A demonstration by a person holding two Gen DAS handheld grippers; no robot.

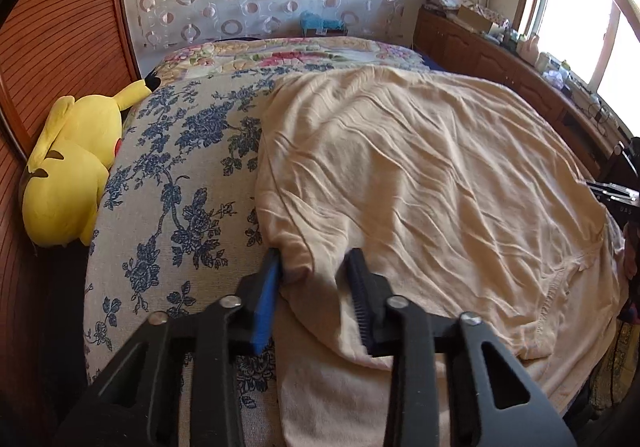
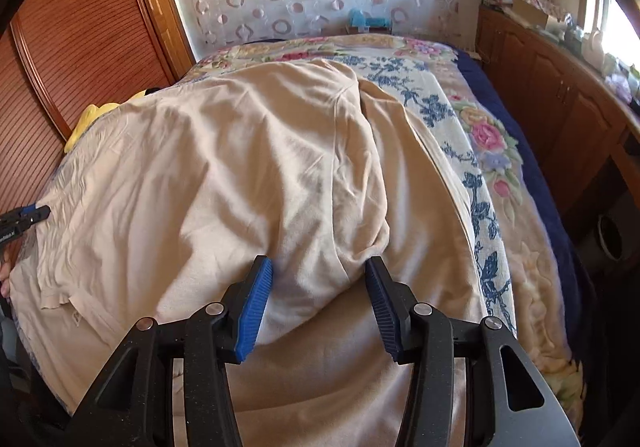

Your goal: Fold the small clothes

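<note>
A cream shirt (image 1: 420, 175) lies spread on the bed, wrinkled; it also shows in the right wrist view (image 2: 224, 183). My left gripper (image 1: 314, 259) is open, its jaws straddling the folded left sleeve edge of the shirt. My right gripper (image 2: 320, 271) is open, its jaws on either side of a bunched fold at the shirt's right side. The left gripper's tip shows at the far left of the right wrist view (image 2: 32, 215). The shirt's collar (image 1: 560, 287) lies toward the near right.
The bed has a blue floral cover (image 1: 180, 175) and a pink floral blanket (image 2: 492, 151). A yellow plush toy (image 1: 72, 167) lies at the bed's left edge by a wooden panel (image 1: 60, 27). A wooden cabinet (image 2: 560, 95) with clutter runs along the right under a window.
</note>
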